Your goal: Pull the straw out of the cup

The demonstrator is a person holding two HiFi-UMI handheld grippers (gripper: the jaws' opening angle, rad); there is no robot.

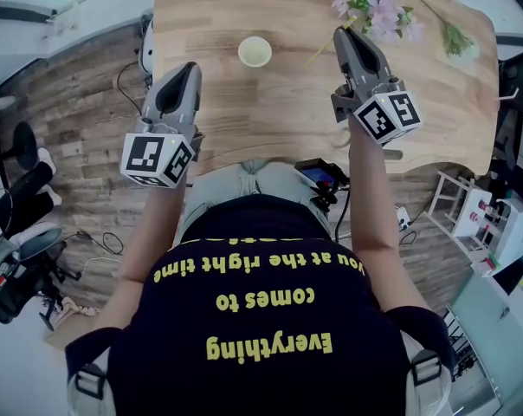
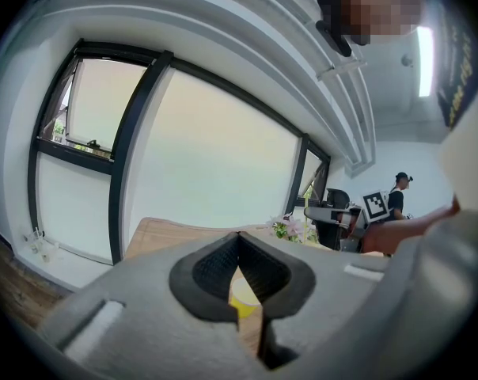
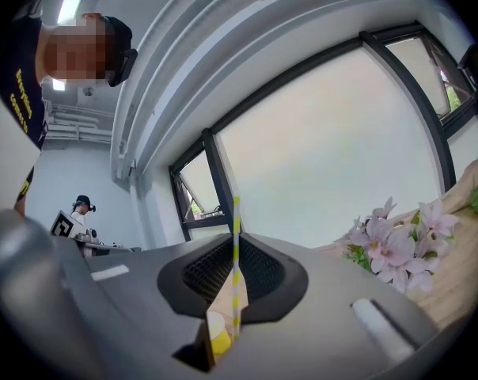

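Note:
A pale yellow cup [image 1: 255, 51] stands upright on the wooden table [image 1: 244, 120], with no straw in it. My right gripper [image 1: 342, 33] is to the right of the cup, shut on a thin yellow-and-white striped straw [image 3: 236, 244]. The straw [image 1: 322, 52] slants from the jaws down toward the tabletop, clear of the cup. My left gripper [image 1: 190, 68] hovers near the cup's left side, shut, with nothing held. Through the gap under its closed tips the cup [image 2: 243, 299] shows ahead. In the right gripper view the cup [image 3: 215, 335] shows low between the jaws.
Pink artificial flowers [image 1: 374, 7] lie at the table's far right, beside a green sprig [image 1: 456, 40]. A black device [image 1: 318, 176] sits at the near table edge. Large windows stand beyond the table. A person [image 2: 399, 196] stands far off.

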